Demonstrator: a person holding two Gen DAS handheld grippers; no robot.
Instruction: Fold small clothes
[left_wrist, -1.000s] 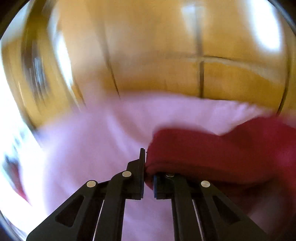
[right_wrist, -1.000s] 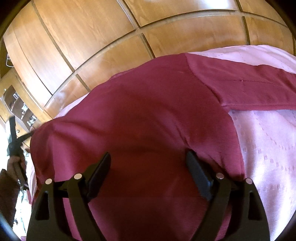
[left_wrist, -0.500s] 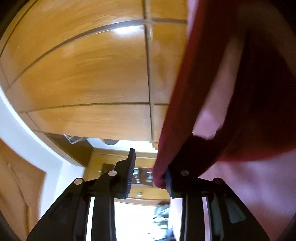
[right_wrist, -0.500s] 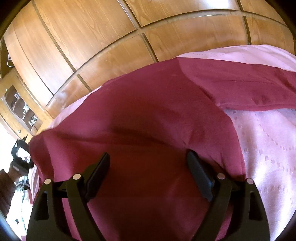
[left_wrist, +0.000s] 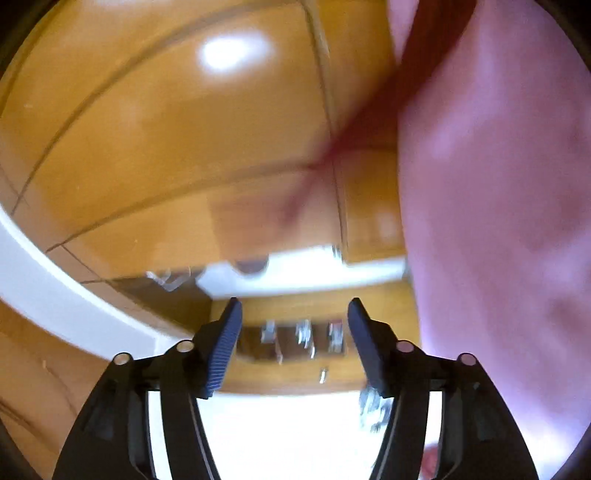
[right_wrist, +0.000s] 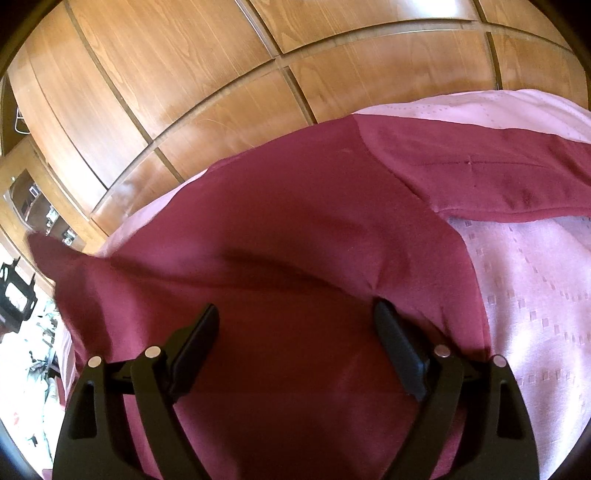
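Mid-fold. Maroon garment (right_wrist: 295, 229) lies spread on pink bedspread (right_wrist: 535, 288), one corner airborne at left. Left hand-held gripper (left_wrist: 293, 314) opening, nothing between its jaws. Right hand-held gripper (right_wrist: 295, 317) wide open, resting on the cloth, gripping nothing. Next, probably: pinch an edge, fold across.

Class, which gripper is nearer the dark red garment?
Right. The right gripper sits over the garment, jaws open. The left gripper, jaws opening, faces the wooden cupboards.

A pink patterned bedspread (right_wrist: 524, 280) carries the maroon garment (right_wrist: 295, 240); it lies under and beyond the right claw (right_wrist: 295, 325).
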